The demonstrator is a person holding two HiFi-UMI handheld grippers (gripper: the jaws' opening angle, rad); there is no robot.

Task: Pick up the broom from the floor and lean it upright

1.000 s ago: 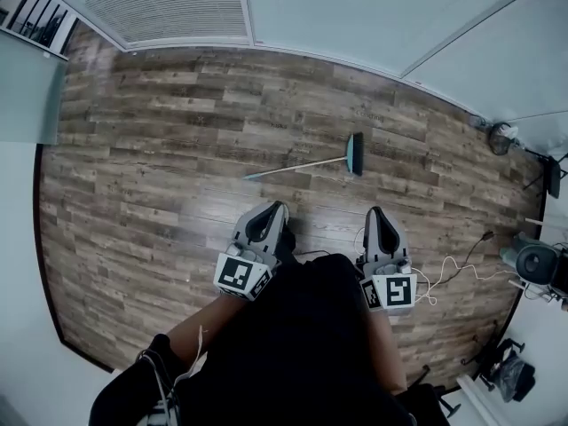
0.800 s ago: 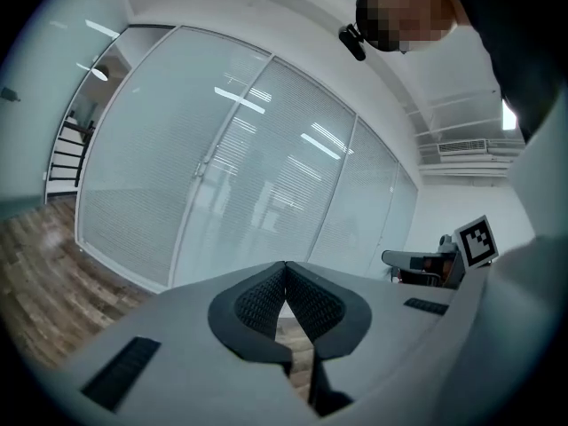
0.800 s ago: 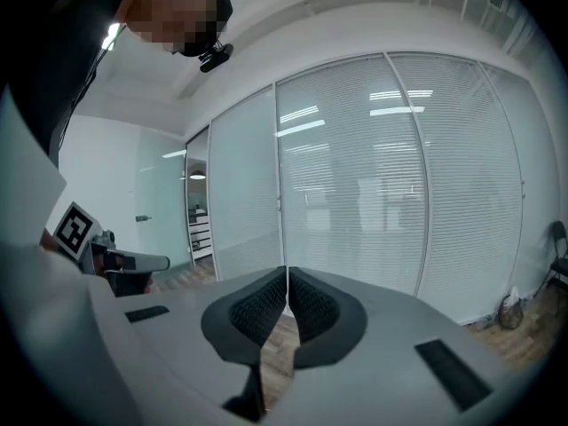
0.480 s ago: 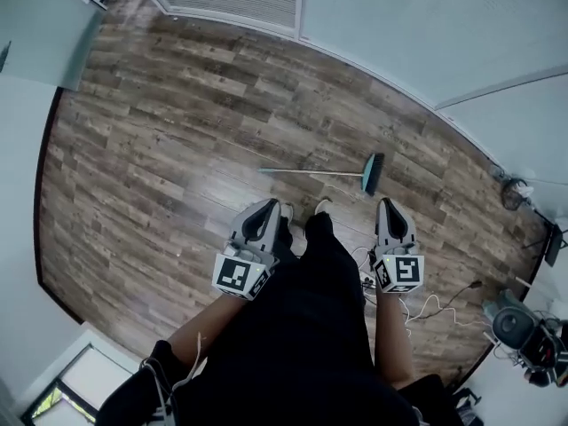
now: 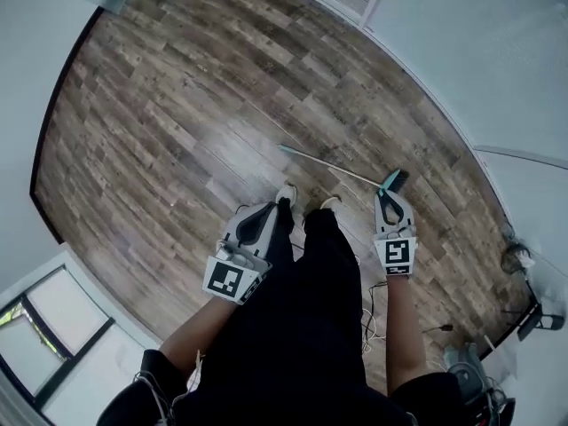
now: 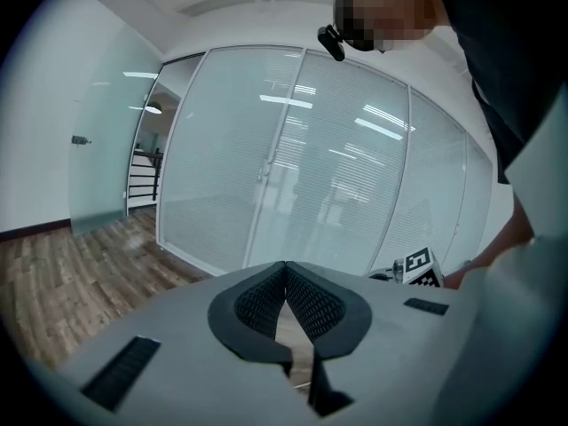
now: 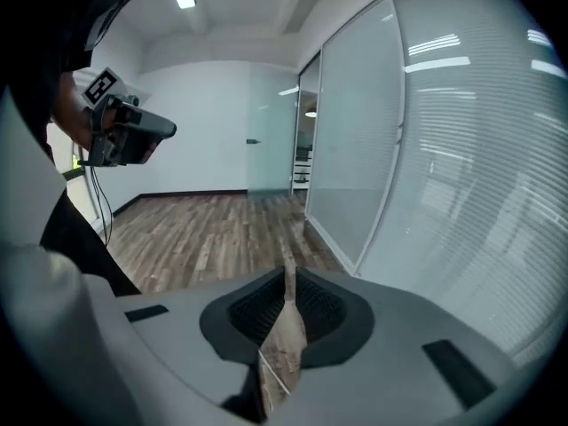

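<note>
The broom lies flat on the wood floor just ahead of the person's shoes, its thin pale handle running up-left from a teal and black head. My right gripper hangs right beside the head, tips together and holding nothing. In the right gripper view its jaws meet at the tips, with only floor and a thin pale line showing through the gap behind them. My left gripper is held by the left leg, also shut and empty, its tips touching in its own view.
A glass partition with blinds curves along the far side, close behind the broom head. A white wall bounds the left. Cables trail on the floor by the right leg, and equipment stands at the lower right.
The person has stepped up to the broom, which now lies at the feet. The right gripper has dropped down beside the broom head; the left gripper has sunk slightly. Both stay shut.
</note>
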